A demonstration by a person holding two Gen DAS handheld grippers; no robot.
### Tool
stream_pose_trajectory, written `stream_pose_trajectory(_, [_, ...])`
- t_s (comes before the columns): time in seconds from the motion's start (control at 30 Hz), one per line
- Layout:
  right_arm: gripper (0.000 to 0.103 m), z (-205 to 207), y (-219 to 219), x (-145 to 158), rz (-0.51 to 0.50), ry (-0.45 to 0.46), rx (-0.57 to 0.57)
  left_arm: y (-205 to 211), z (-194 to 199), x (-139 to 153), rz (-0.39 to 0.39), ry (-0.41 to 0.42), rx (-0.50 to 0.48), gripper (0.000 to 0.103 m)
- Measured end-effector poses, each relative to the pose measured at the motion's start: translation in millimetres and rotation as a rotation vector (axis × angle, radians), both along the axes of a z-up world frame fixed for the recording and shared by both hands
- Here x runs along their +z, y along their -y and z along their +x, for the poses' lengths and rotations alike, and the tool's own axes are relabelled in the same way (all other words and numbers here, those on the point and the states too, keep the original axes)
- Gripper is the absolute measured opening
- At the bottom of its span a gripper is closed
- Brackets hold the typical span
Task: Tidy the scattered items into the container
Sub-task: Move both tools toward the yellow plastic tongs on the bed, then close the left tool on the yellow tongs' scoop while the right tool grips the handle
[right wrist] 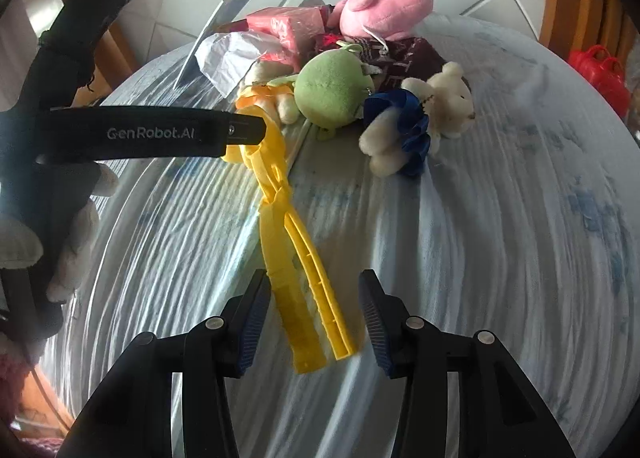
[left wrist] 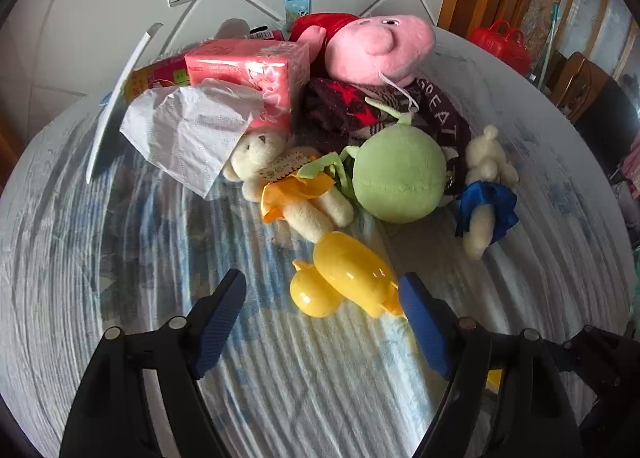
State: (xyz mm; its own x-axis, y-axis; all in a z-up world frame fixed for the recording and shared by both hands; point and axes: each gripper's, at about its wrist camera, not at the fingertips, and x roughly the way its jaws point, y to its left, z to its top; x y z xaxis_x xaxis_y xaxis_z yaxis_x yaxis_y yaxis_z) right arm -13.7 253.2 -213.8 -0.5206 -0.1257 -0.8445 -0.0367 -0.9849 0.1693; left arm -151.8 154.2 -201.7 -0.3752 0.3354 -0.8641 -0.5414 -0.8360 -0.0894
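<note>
Left gripper (left wrist: 322, 294) fingers spread wide around the yellow duck-head tongs (left wrist: 344, 280), lower centre; contact unclear. Right gripper (right wrist: 314, 310) wide open astride the tong handles, not touching. Tong middle hidden behind the left gripper's body, left wrist view. Container cannot be made out.

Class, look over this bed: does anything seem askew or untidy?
Yes: a tissue hangs crumpled out of the pink tissue box, draping over the bear in the yellow dress, amid toys heaped loosely together.
</note>
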Motion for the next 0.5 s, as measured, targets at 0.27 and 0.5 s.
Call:
stream_pose_trajectory(0.27, [0.043, -6.7, -20.3, -8.0, -0.056, 0.008, -0.036, -3.4, -11.9, -1.2, 0.027, 0.023, -0.004, 0.08])
stream_pose_trajectory(0.5, [0.031, -10.6, -42.7, -13.0, -0.128, 0.008, -0.081, 19.3, -8.9, 0.4, 0.04, 0.031, -0.031, 0.08])
